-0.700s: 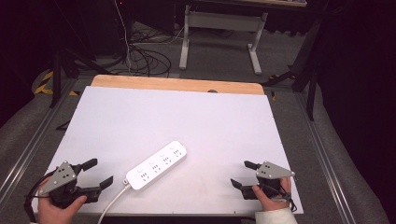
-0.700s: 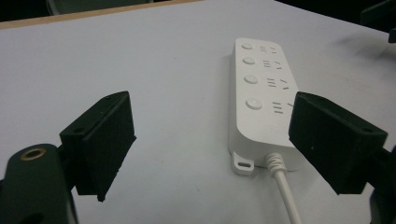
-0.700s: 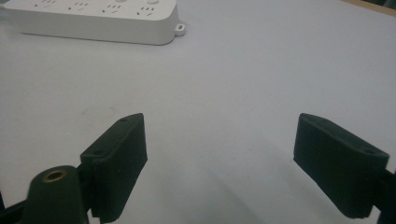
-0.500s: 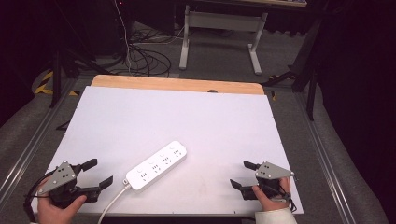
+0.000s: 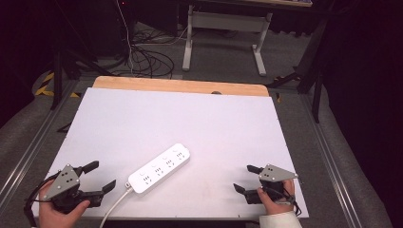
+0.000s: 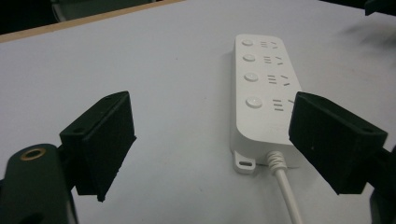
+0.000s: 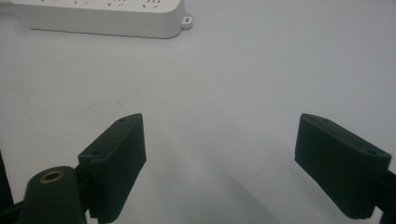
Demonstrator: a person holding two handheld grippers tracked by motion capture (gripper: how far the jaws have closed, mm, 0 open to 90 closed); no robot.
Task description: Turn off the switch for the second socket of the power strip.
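Nothing has shifted since the earlier frames: power strip (image 5: 159, 167) lies where it lay, both grippers parked. It sits just ahead of the left gripper (image 5: 97, 175), whose jaws gape wide and empty, and well apart from the right gripper (image 5: 246, 178), equally wide and empty. So work hasn't begun. Its cord (image 5: 114, 210) runs off the table (image 5: 190, 114) edge, plug unseen.

A white power strip (image 5: 159, 167) lies on the table (image 5: 190, 118) between 2 open, empty grippers.
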